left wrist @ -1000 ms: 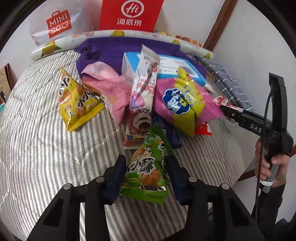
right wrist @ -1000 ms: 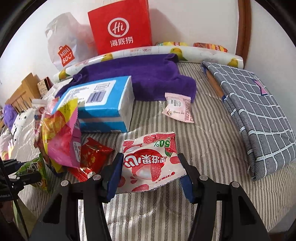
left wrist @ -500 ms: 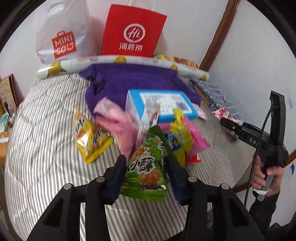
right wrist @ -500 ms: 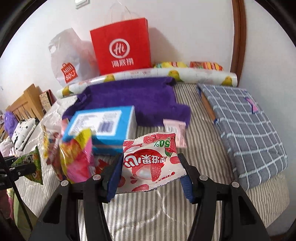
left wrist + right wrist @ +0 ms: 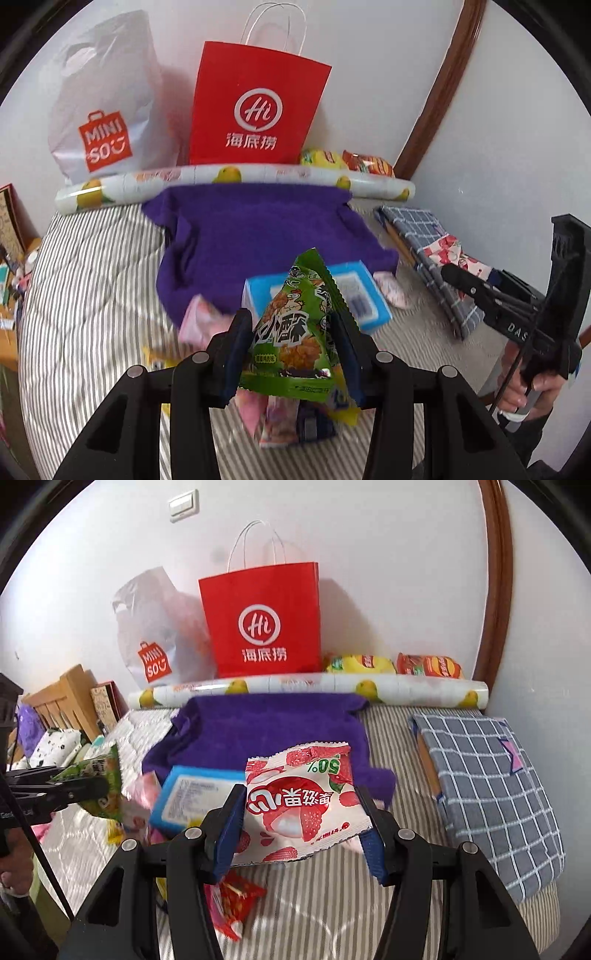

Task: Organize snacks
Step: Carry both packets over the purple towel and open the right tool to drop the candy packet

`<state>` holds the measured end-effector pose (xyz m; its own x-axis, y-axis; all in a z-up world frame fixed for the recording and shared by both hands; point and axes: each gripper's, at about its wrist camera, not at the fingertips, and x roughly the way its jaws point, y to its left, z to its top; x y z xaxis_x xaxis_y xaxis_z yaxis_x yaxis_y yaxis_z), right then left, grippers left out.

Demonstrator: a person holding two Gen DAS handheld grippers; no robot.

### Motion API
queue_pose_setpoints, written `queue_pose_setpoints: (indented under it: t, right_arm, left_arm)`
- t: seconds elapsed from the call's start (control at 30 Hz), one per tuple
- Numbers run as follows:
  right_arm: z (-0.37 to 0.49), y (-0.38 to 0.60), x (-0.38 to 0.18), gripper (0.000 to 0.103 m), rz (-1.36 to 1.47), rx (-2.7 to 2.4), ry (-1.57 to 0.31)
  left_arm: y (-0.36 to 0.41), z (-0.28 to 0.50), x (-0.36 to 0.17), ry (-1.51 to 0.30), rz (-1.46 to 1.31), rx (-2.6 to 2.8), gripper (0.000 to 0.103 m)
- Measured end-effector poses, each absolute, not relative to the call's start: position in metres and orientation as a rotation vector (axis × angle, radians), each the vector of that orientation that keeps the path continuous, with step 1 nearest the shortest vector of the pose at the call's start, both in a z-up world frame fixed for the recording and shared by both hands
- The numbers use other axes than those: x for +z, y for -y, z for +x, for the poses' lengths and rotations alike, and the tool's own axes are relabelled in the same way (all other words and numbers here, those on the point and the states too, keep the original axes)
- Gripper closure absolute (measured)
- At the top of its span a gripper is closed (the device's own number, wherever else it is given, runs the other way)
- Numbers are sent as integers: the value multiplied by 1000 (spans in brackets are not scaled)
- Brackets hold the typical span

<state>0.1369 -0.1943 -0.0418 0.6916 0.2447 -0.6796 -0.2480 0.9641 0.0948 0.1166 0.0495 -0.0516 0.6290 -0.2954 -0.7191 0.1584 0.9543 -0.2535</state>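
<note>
Two packets hang lifted above the bed, likely bound for the far red bag (image 5: pixel 264 624): left gripper (image 5: pixel 291 343) pinching the green packet (image 5: pixel 295 332), right gripper (image 5: pixel 301 812) clamping the strawberry packet (image 5: pixel 303 797).

Green snack packet (image 5: pixel 295 332) and strawberry packet (image 5: pixel 303 805) were glossy plastic film. Purple towel (image 5: pixel 258 236) was fuzzy cloth. Red bag (image 5: pixel 262 620) was matt paper. Headboard (image 5: pixel 66 701) was wood.

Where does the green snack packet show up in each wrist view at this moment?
Left wrist: green snack packet bottom centre, clamped in the left tongs.
Right wrist: same packet at the left edge, seen side-on.
Shared landmark: red paper bag against the back wall.
</note>
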Motion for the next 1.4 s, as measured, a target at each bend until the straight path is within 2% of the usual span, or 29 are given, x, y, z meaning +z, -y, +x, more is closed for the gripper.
queue_pose_setpoints:
  t: [0.43, 1.03, 1.4]
  right_arm:
    - [208, 178, -26, 46, 41, 300, -731]
    - [322, 170, -53, 46, 90, 282, -770]
    - [358, 164, -118, 46, 109, 292, -902]
  left_arm:
    - [-61, 188, -28, -858, -191, -231, 60]
    - [-86, 274, -50, -921, -235, -163, 60]
    - [-78, 324, -86, -1003, -256, -180, 60]
